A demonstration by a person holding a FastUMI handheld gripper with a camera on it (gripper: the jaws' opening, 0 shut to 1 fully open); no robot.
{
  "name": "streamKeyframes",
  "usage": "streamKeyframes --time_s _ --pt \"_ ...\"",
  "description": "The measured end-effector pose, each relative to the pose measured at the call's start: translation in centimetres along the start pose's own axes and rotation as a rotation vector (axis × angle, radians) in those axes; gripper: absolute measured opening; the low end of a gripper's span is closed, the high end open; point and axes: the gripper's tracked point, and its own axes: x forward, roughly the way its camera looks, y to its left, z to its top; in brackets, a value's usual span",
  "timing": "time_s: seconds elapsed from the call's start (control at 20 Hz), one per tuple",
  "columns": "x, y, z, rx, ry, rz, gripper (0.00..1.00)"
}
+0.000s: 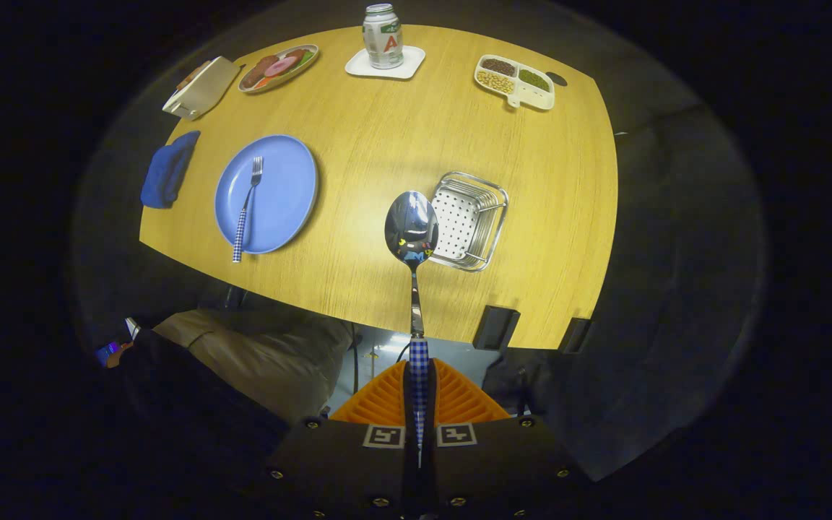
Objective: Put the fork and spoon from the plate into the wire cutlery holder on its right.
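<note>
gripper (419, 404) clamped on the spoon (412, 230) by its checked handle; stiff, light, slippery steel; best held mid-handle above the wire cutlery holder (484, 209)

Staged dining booth, wooden table (401, 144) set with blue plate (279, 191), food dishes (279, 67), dark surround

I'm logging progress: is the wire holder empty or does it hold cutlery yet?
Empty: the wire holder shows only its bare perforated floor. The gripper holds the spoon.
</note>
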Motion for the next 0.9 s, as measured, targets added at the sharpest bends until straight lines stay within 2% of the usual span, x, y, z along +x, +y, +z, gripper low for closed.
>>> streamKeyframes --time_s 0.25,0.75,0.9 --pt "1.6 -2.4 0.7 0.066 0.053 0.022 0.02" --pt "5.1 -2.9 2.9 0.048 0.27 0.047 0.02" --pt "5.6 -3.0 3.3 0.03 0.335 0.03 0.02"
